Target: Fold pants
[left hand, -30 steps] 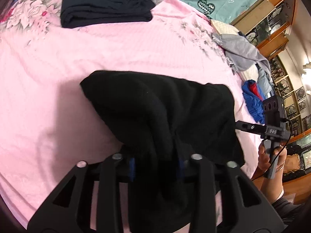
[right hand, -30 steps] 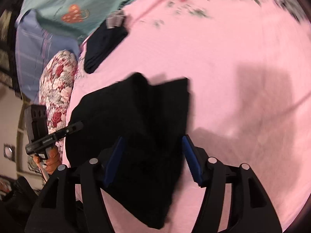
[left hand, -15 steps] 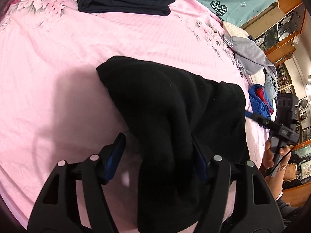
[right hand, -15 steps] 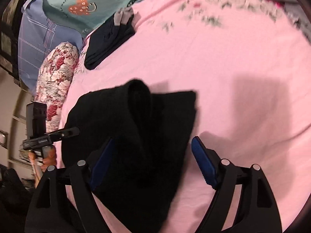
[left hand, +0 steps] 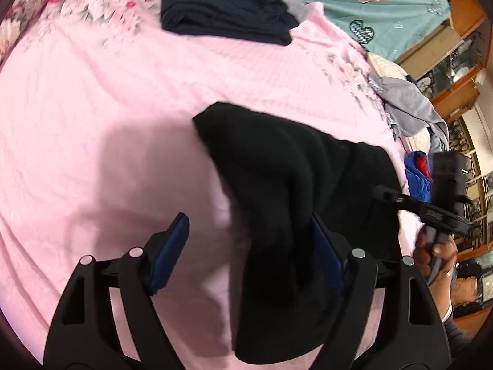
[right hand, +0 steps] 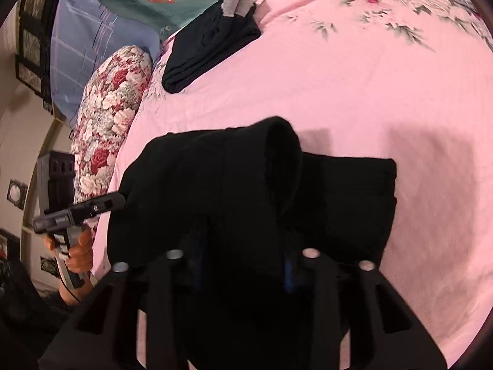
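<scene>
Pants [left hand: 286, 166], black and partly folded, lay bunched on the pink bed [left hand: 92, 98]. My left tongs [left hand: 249, 243] were opening, a fold of the cloth against the right pad only. My right tongs [right hand: 243, 265] were closing, pads pressing a raised ridge of the same pants.

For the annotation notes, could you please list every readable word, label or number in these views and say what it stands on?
None can be read for certain.
Teal bedding: small print arcs over its orange heart, too blurred to read.
Left gripper: pale marking on the body, too small to read.
Right gripper: faint marking on the body, too blurred to read.
</scene>
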